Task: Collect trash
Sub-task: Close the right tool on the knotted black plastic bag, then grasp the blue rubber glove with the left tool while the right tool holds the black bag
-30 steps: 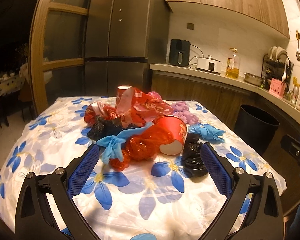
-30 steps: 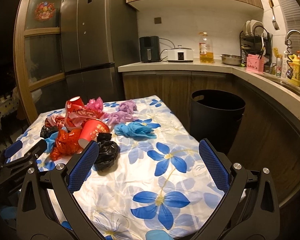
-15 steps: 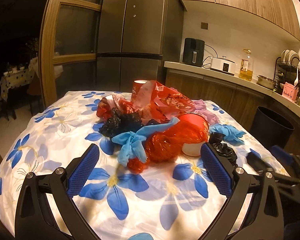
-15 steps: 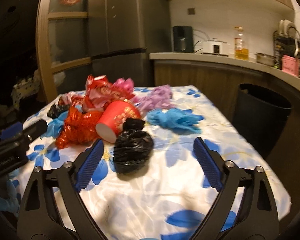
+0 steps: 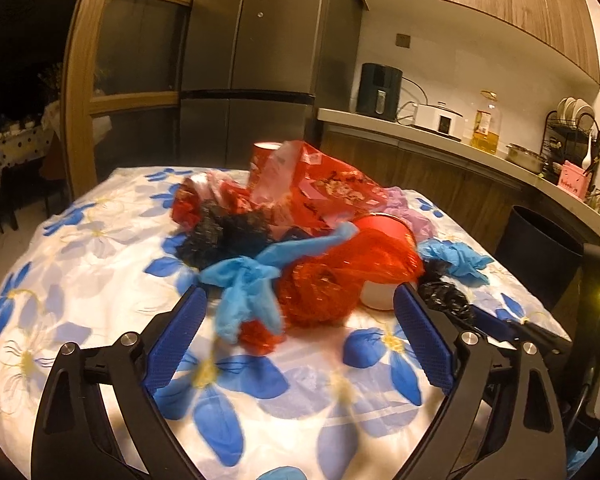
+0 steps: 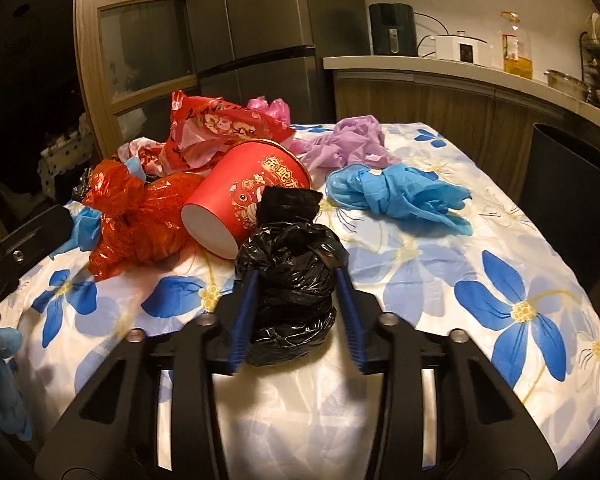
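A heap of trash lies on the flowered tablecloth (image 5: 80, 264): red plastic bags, a red paper cup (image 6: 244, 196) on its side, blue gloves and black bags. My right gripper (image 6: 296, 272) is low over the table and its jaws are closing. Both pads touch the sides of a knotted black bag (image 6: 290, 276). My left gripper (image 5: 300, 292) is wide, its jaws just starting to close. A blue glove (image 5: 248, 296) and a crumpled red bag (image 5: 320, 292) sit between its fingertips, untouched. The left gripper (image 6: 20, 240) also shows at the right wrist view's left edge.
A black trash bin (image 6: 572, 184) stands on the floor right of the table, below the kitchen counter (image 5: 440, 132). Another blue glove (image 6: 396, 192) and a purple bag (image 6: 352, 144) lie further back. A fridge (image 5: 252, 60) stands behind the table.
My right gripper has come down and forward to the black bag, and its jaws have narrowed around it. My left gripper has moved closer to the pile's near edge.
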Demonstrator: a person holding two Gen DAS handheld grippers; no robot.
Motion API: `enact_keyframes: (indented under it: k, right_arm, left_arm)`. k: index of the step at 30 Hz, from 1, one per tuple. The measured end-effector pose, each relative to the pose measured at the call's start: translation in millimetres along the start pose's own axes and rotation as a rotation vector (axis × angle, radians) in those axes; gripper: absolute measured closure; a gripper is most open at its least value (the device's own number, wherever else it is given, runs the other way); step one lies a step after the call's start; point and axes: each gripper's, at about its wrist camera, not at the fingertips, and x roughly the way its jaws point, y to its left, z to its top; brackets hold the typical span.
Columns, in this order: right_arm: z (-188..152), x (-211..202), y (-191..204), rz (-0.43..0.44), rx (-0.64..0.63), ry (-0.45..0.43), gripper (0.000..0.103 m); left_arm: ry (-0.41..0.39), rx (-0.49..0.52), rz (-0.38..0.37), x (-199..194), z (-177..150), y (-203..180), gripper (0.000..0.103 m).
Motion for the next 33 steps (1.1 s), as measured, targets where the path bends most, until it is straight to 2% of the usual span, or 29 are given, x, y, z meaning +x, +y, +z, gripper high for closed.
enact_keyframes:
  k: [1,3,9,11,15,17,19,22,29,33]
  right_arm:
    - [0,0,-1,0.001,0.002,-0.002,0.076]
    - [-1,-4,-2,-0.001,0.004,-0.018,0.078]
    - [-1,-29,-12,-0.035,0.000,-0.081,0.078]
    - [-1,-37,-18,-0.038,0.006,-0.093,0.078]
    - [0,-47,-28,-0.037,0.026,-0.104,0.078]
    - [1,-50,-31,-0.037,0.032,-0.108,0.078]
    - [1,-52,-32,-0.037,0.033,-0.108,0.078]
    - [-1,-53,-34,-0.037,0.037,-0.106,0.078]
    - [0,-63,-37,-0.040,0.038,-0.122,0.078]
    - [1,-71,-40,-0.042,0.044,-0.138,0.078]
  left_arm:
    - [0.008,-0.002,-0.009,3,0,-2,0.018]
    - [0.031,-0.003,-0.019,10,-1,-6,0.031]
    - [0.083,-0.020,-0.009,34,-2,-14,0.032]
    - [0.094,-0.030,-0.002,39,-2,-14,0.036]
    - [0.137,-0.051,0.031,52,0,-14,0.057]
    - [0.154,-0.059,0.035,56,0,-13,0.062]
    - [0.157,-0.057,0.029,56,0,-13,0.072]
    - [0.152,-0.044,0.018,55,0,-16,0.081]
    - [0.118,-0.035,-0.014,24,-4,-22,0.086]
    - [0.101,0.012,-0.046,-3,-8,-36,0.086]
